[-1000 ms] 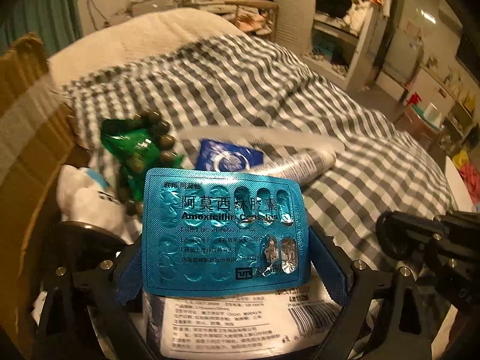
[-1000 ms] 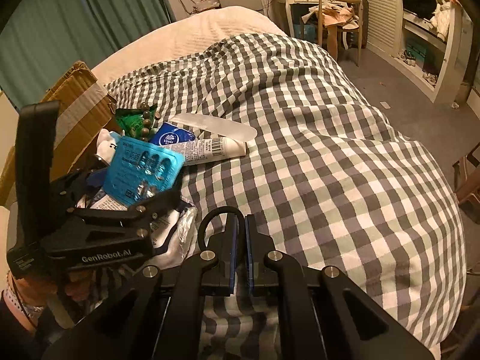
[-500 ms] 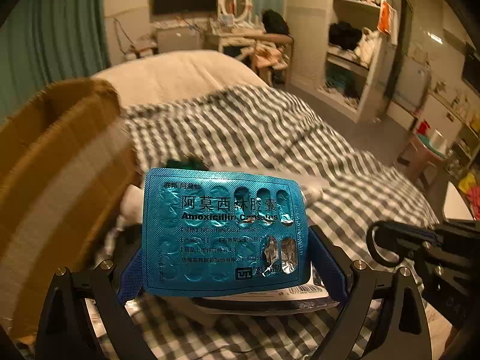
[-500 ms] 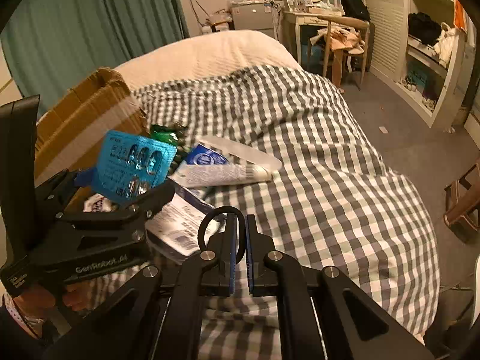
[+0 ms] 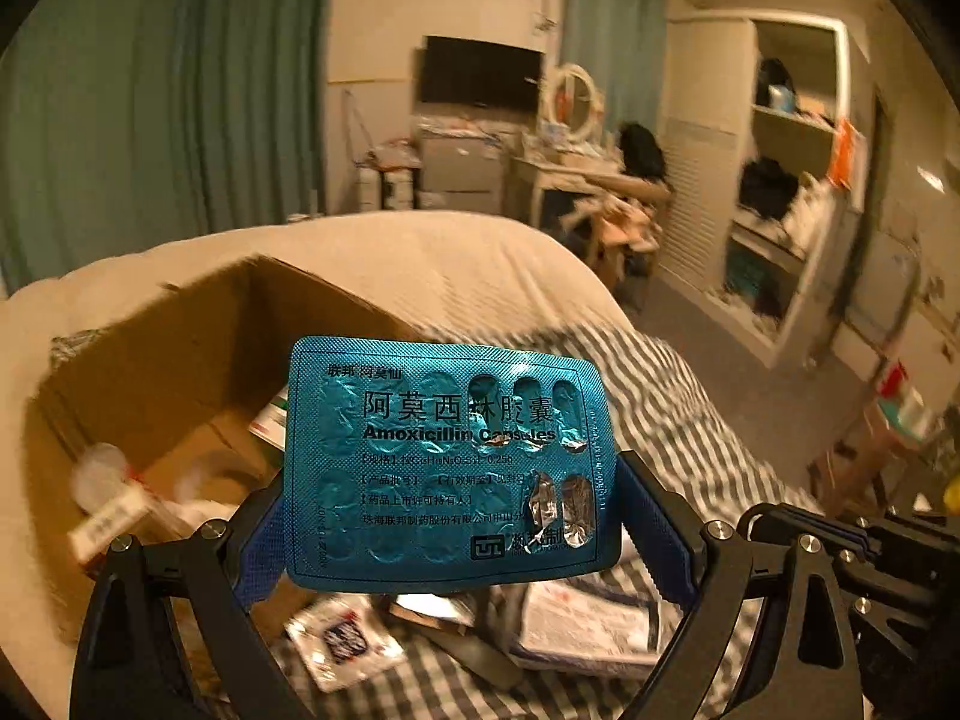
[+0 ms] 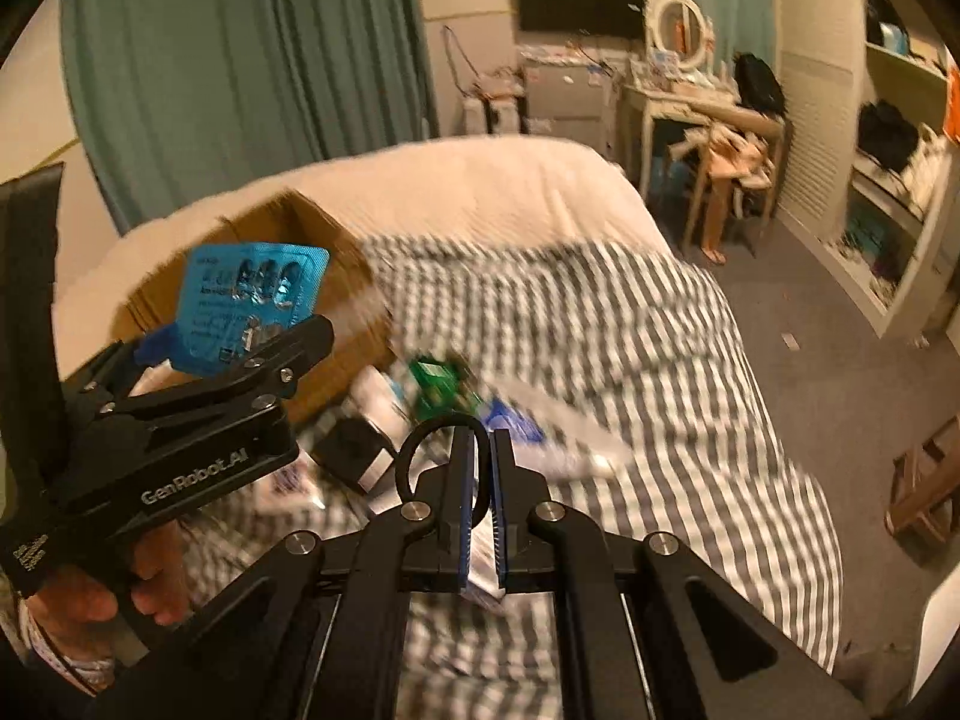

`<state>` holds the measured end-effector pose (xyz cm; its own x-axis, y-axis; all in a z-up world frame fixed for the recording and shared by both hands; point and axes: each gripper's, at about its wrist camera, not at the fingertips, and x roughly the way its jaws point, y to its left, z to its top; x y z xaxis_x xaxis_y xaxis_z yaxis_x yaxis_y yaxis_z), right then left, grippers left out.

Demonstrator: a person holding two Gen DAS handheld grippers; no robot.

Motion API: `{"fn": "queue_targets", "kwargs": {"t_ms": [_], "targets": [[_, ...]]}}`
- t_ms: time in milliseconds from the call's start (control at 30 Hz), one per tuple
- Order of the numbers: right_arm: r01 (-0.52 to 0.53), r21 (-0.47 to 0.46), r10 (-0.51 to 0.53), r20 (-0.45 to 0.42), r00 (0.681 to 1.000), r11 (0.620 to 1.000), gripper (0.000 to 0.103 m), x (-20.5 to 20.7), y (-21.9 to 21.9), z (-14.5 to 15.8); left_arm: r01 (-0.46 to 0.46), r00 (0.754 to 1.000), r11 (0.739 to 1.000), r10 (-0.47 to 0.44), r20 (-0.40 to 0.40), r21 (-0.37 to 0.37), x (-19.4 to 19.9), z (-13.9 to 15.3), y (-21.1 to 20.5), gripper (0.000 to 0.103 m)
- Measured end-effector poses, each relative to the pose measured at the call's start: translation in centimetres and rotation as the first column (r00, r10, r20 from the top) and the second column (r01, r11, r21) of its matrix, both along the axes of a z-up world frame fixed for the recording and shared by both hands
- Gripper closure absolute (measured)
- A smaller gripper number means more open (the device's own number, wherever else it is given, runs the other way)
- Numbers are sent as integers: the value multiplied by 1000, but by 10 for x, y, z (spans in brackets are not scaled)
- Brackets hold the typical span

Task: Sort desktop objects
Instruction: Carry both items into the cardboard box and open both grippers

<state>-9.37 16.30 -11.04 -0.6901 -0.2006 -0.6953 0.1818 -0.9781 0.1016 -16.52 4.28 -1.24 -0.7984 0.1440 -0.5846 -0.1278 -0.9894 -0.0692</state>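
Pill sheet [image 5: 447, 465], shiny and blue, is sitting upright between the jaws of the left gripper [image 5: 456, 516]. The blue pads [image 5: 651, 531] are pinching it at its left and right edges, so the jaws are spread only as wide as the sheet. Some of its bubbles are torn open. A hand [image 6: 90, 606] is holding that gripper up in the air, above the bed [image 6: 630, 324].

The right gripper [image 6: 480, 474] is pointing forward over the bed. Its jaws are pressed almost together, with just a thin gap, and they are gripping black scissors [image 6: 414, 462], whose round handle loop is sticking out on the left.

Under the sheet, papers [image 5: 588, 624] and a small white packet [image 5: 345, 645] are lying on the checked blanket. A green packet [image 6: 441, 387] and a white tube [image 6: 576, 456] are lying a bit farther on, blurry.

Behind the sheet, a brown cardboard box [image 5: 198, 354] is standing open on the bed, with a few things inside.
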Motion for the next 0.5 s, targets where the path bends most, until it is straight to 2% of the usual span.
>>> {"fn": "queue_targets", "kwargs": {"t_ms": [100,167,267,400,500], "targets": [[-46,-3,46,-49,998,999,98,-13,-16,24,-40,999,998,40,10,40,-16,21,-20,6],[-77,1,77,-78,994,997,98,-23,-30,37,-85,996,995,85,13,42,-28,36,-34,6],[-119,4,119,-114,986,993,98,-37,-52,51,-176,984,983,177,-19,53,-37,54,-58,6],[-186,-17,182,-124,975,982,98,-56,-84,57,-262,964,962,265,-36,75,-40,54,-89,6],[-237,-9,234,-126,964,972,98,-70,-107,58,-293,955,951,295,-6,99,-39,45,-116,6]]}}
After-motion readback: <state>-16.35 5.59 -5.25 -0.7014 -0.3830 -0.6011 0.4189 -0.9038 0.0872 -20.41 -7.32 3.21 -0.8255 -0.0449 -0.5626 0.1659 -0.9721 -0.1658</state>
